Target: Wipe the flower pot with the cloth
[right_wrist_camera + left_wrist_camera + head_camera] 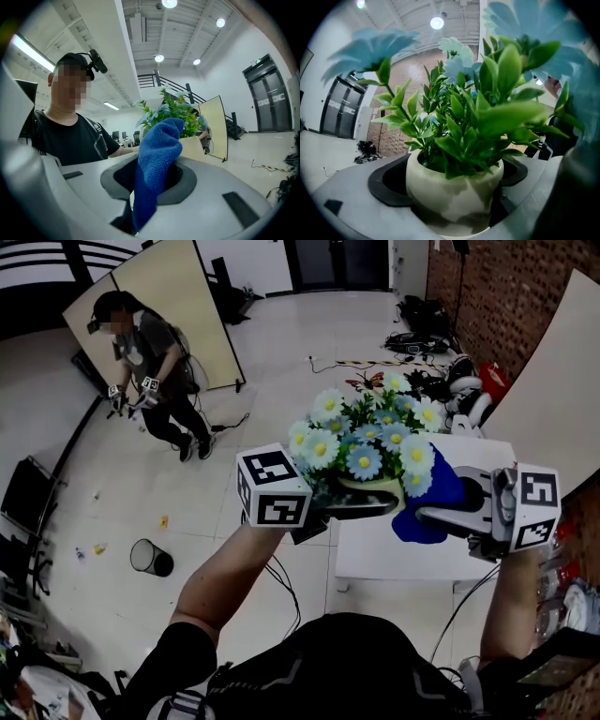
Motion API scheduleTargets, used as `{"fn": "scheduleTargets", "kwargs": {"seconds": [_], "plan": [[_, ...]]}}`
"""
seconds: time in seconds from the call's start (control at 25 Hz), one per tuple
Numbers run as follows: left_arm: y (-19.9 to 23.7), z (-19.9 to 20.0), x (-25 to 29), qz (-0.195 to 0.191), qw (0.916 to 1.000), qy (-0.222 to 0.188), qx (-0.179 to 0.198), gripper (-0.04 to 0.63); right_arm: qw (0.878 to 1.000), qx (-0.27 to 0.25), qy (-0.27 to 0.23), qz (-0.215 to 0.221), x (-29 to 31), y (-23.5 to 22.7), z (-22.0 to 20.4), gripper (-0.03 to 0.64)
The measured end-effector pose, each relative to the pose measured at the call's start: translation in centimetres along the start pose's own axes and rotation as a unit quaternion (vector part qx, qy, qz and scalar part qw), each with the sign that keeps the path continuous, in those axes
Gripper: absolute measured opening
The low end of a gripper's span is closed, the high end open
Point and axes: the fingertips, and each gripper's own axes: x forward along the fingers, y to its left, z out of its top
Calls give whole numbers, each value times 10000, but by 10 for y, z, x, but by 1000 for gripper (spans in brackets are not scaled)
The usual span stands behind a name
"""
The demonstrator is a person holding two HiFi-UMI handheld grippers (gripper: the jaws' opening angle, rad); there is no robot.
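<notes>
A cream flower pot (370,495) with blue-and-white daisies (366,442) and green leaves hangs in the air above the table. My left gripper (352,507) is shut on the pot, and in the left gripper view the pot (454,187) fills the gap between the jaws. My right gripper (433,517) is shut on a blue cloth (433,502). The cloth lies against the pot's right side. In the right gripper view the blue cloth (157,164) sticks up between the jaws, with the pot (193,148) and its plant (173,112) just behind it.
A white table (375,559) stands below the pot. Another person (150,371) holding grippers stands at the far left. A black bin (150,559) is on the floor, a cream panel (178,306) behind, and bags and cables by the brick wall (506,296).
</notes>
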Motion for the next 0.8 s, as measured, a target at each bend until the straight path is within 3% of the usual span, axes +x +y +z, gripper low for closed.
{"fn": "scheduleTargets", "kwargs": {"seconds": [0.4, 0.6, 0.68, 0.8], "plan": [[4, 8, 4, -22, 9999, -148, 19, 546, 9996, 197, -165, -116, -1, 8, 1, 77], [-7, 13, 2, -241, 9994, -229, -64, 546, 9945, 425, -588, -754, -50, -33, 5, 77], [-16, 17, -1, -356, 9991, -236, -66, 546, 9941, 476, -498, -837, -49, -51, 7, 77], [-22, 20, 0, -440, 9990, -116, 11, 546, 9970, 501, -182, -567, -33, -61, 7, 77]]}}
